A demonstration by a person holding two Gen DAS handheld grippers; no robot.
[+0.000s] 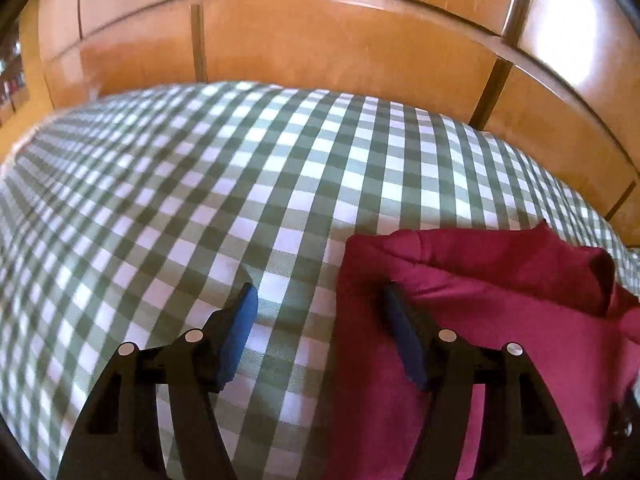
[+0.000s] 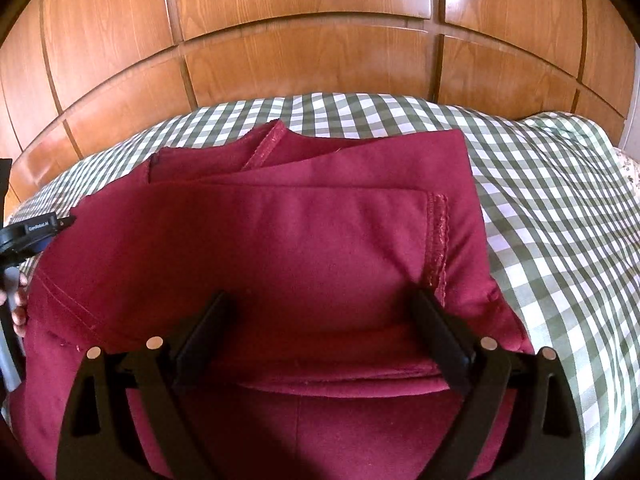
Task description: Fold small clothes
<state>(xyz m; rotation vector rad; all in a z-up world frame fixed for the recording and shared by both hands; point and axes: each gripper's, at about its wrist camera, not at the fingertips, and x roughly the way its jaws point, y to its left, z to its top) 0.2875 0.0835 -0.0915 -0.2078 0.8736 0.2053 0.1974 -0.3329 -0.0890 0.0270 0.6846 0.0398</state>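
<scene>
A dark red garment [image 2: 280, 248] lies partly folded on a green and white checked cloth [image 2: 560, 208]. Its layers overlap, with a stitched hem [image 2: 438, 236] at the right. My right gripper [image 2: 320, 300] is open just above the garment's near side, fingers spread over a folded edge. My left gripper [image 1: 320, 292] is open and empty at the garment's left edge [image 1: 480, 300], its right finger [image 1: 404, 332] over the red cloth, its left finger [image 1: 240, 328] over the checked cloth. The left gripper also shows at the left edge of the right wrist view [image 2: 36, 232].
A wooden panelled wall [image 2: 312, 52] runs close behind the checked surface [image 1: 200, 184]. The checked cloth stretches far to the left of the garment. A flowered fabric [image 2: 628, 172] shows at the far right edge.
</scene>
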